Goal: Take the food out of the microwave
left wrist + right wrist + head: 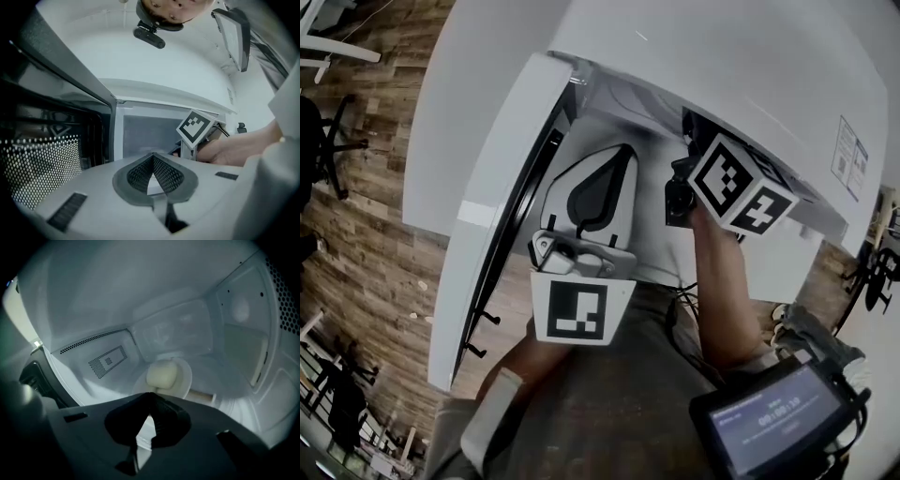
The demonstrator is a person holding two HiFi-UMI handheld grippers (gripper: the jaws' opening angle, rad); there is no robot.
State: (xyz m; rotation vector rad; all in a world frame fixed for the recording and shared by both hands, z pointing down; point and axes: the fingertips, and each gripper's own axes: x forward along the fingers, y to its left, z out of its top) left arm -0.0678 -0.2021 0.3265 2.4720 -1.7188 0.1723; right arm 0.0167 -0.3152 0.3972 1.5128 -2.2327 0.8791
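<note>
The white microwave [694, 66] stands with its door [487, 197] swung out to the left. Inside, a pale round bun [162, 373] sits on a white plate [186, 377] on the cavity floor. My right gripper [150, 395] reaches into the cavity, and its jaws are shut on the plate's near rim. In the head view only its marker cube and body [712, 183] show at the opening. My left gripper [624, 152] hangs in front of the opening, left of the right one. Its tips [153, 155] meet with nothing between them.
The open door's mesh window [42, 164] is close on the left gripper's left. Cavity walls with vent holes [93, 341] surround the plate. A device with a lit screen [778, 417] sits at the lower right. Office chairs [328, 141] stand on the wooden floor at left.
</note>
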